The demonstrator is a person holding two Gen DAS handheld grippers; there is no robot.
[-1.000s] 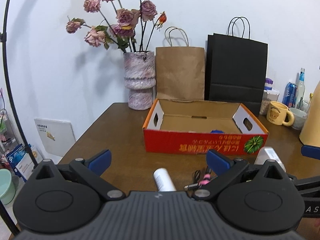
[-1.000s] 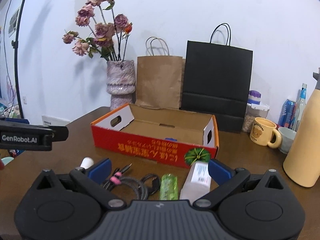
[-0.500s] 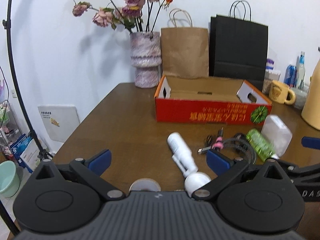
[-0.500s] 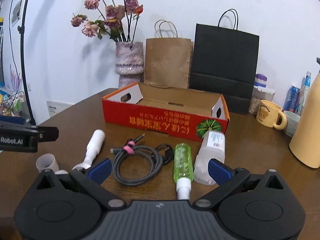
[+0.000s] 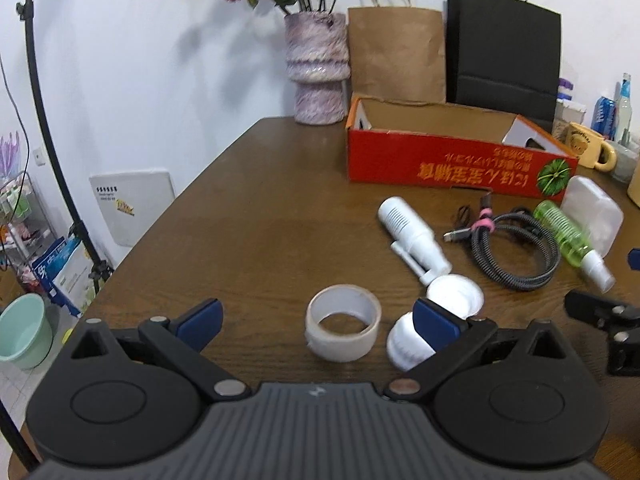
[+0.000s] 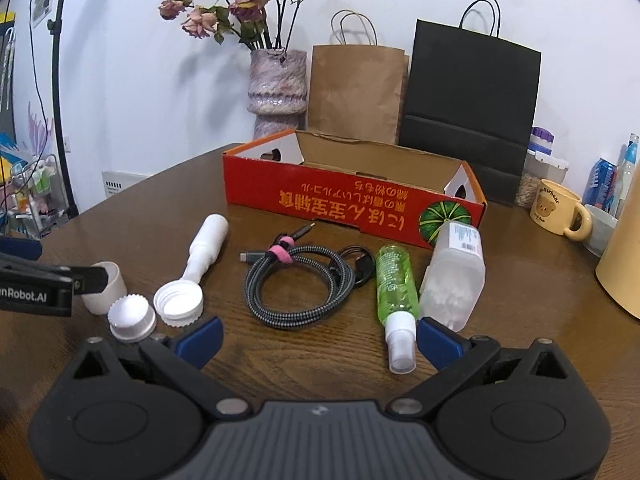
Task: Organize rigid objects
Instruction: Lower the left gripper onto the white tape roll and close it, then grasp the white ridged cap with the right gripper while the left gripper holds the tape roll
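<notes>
An open red cardboard box stands at the back of the wooden table. In front of it lie a white tube bottle, a coiled braided cable, a green spray bottle and a clear plastic bottle. A tape roll and two white caps sit nearer. My left gripper is open, the tape roll just ahead between its fingers. My right gripper is open and holds nothing, close to the spray bottle's nozzle.
A vase of dried roses, a brown paper bag and a black bag line the wall behind the box. A bear mug and a tall yellow flask stand at the right. The table's left edge drops to floor clutter.
Both grippers have drawn back from the red box toward the table's near side. The tape roll, caps and bottles have come fully into view. Both stay open.
</notes>
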